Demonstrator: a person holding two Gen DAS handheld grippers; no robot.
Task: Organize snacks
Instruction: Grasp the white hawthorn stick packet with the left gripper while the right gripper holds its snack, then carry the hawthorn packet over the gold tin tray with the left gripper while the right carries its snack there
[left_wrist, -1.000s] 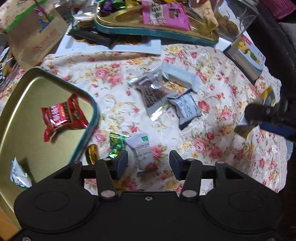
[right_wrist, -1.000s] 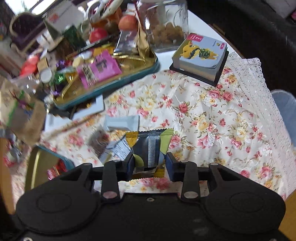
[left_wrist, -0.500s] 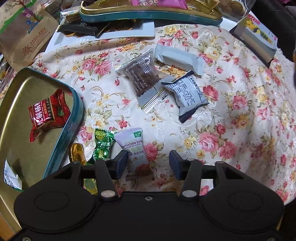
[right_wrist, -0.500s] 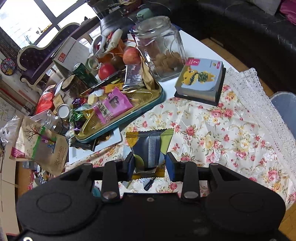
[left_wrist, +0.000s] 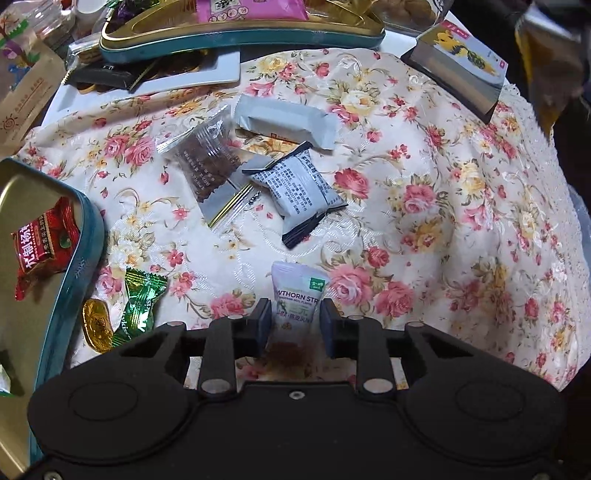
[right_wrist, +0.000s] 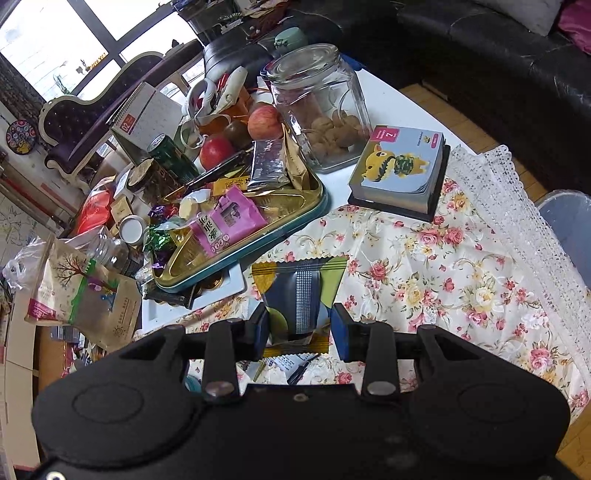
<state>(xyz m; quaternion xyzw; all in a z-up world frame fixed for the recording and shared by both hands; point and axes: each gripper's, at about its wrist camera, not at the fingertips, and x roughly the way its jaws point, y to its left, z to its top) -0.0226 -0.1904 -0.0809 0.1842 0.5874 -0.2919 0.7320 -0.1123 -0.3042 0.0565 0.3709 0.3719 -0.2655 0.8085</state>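
Observation:
My left gripper (left_wrist: 295, 325) points down at the floral tablecloth (left_wrist: 424, 184), and its jaws are closing on a white hawthorn strip packet (left_wrist: 298, 284) that lies on the cloth. The pads touch the packet's two sides. My right gripper (right_wrist: 299, 328) is shut on a dark packet with yellow and green corners (right_wrist: 301, 284), held above the cloth. Loose on the cloth lie a grey bar (left_wrist: 284, 120), a clear packet of brown snack (left_wrist: 208, 166), a grey-white packet (left_wrist: 295, 188), a green candy (left_wrist: 140, 299) and a gold candy (left_wrist: 96, 325).
A gold tin with a teal rim (left_wrist: 86, 240) at the left holds a red packet (left_wrist: 40, 247). A second tin (right_wrist: 295, 221) full of snacks stands at the back, with a glass jar (right_wrist: 317, 107), fruit and a small book (right_wrist: 399, 173) nearby. The cloth's lace edge runs along the right.
My left gripper has moved right over the hawthorn packet, come down, and narrowed its jaws around it. My right gripper has risen with the dark packet and tilted up toward the far tin.

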